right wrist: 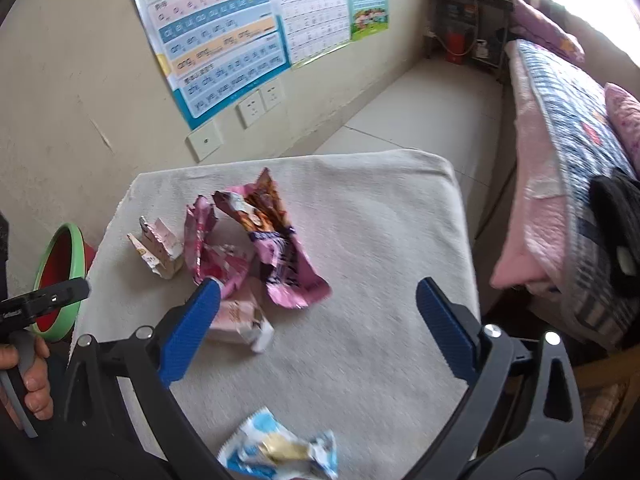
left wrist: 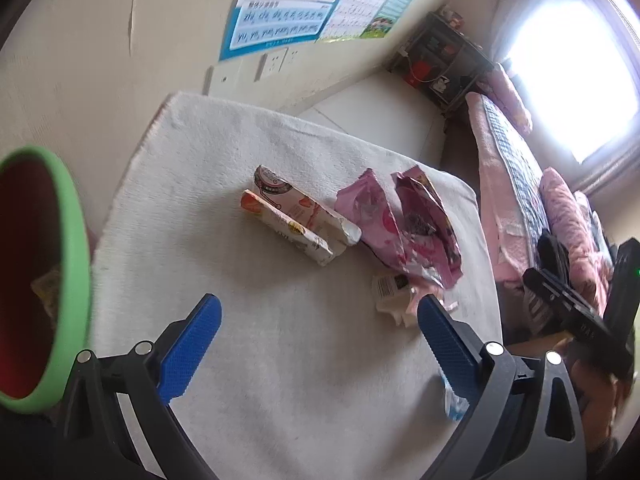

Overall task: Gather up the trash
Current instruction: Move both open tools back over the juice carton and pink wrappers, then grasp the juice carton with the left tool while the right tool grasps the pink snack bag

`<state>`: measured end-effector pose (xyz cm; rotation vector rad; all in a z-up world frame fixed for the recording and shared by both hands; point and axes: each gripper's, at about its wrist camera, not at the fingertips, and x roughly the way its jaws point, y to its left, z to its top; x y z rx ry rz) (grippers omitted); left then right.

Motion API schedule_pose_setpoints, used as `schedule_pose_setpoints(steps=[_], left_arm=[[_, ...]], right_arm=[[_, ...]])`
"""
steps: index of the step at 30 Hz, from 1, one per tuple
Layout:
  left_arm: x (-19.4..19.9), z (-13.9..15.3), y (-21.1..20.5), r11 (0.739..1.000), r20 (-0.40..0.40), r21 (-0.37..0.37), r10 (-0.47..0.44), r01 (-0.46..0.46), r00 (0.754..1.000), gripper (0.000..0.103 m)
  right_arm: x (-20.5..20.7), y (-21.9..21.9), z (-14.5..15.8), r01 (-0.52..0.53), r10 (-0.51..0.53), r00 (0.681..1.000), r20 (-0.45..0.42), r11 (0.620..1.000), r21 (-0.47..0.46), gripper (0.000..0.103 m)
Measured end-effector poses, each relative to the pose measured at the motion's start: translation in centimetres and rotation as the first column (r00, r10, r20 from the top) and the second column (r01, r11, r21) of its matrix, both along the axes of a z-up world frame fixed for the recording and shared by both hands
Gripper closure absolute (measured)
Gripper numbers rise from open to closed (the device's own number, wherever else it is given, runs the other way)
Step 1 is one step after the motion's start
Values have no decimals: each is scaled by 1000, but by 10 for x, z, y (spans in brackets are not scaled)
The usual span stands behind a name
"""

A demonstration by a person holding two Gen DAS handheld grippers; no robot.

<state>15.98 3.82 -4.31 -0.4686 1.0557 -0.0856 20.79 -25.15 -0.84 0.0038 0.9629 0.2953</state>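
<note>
White cushion (right wrist: pixel 380 240) carries cartons (left wrist: pixel 296 216); pink wrappers (right wrist: pixel 276 240); blue wrapper (right wrist: pixel 280 454).

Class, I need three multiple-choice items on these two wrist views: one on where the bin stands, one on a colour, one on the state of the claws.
1. The bin stands
A. off the left edge of the cloth-covered table
B. on the bed
C. in the table's middle

2. The wrapper nearest the right claw is
A. green
B. blue and white
C. black

3. Both claws are
A. shut on cartons
B. shut on nothing
C. open, holding nothing

Answers:
1 A: its green rim shows beyond the left table edge.
2 B: the blue and white wrapper lies below the fingers.
3 C: the left claw and the right both gape, nothing between the pads.
</note>
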Motion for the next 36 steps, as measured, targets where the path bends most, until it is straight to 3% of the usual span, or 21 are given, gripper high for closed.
schedule_pose_setpoints(steps=[7, 15, 19, 21, 27, 29, 30, 32, 36], left_arm=[[32, -22, 3, 998, -50, -42, 45, -47, 998, 15], [57, -48, 7, 990, -100, -102, 88, -98, 991, 27], [68, -56, 5, 983, -119, -141, 103, -119, 988, 36], [74, -62, 4, 982, -134, -145, 102, -121, 986, 42], [81, -72, -1, 979, -150, -168, 89, -114, 985, 61], [81, -71, -3, 980, -142, -169, 77, -100, 987, 78], [80, -70, -4, 982, -137, -164, 70, -92, 988, 80], [78, -66, -8, 987, -130, -142, 53, -71, 990, 94], [74, -60, -8, 993, -112, -108, 26, -38, 993, 96]], right_arm=[[28, 39, -17, -78, 77, 997, -24, 996, -36, 16], [59, 59, -41, -83, 78, 992, -95, 996, -43, 30], [70, 57, -52, -69, 67, 988, -142, 998, -7, 48], [74, 56, -58, -61, 62, 984, -167, 998, 12, 58], [75, 43, -64, -23, 38, 980, -194, 997, 77, 64], [74, 37, -62, -6, 26, 982, -190, 995, 103, 69], [74, 32, -61, 5, 15, 982, -189, 994, 110, 70], [72, 24, -58, 21, 1, 983, -183, 993, 119, 73], [68, 10, -48, 43, -22, 988, -156, 990, 131, 73]])
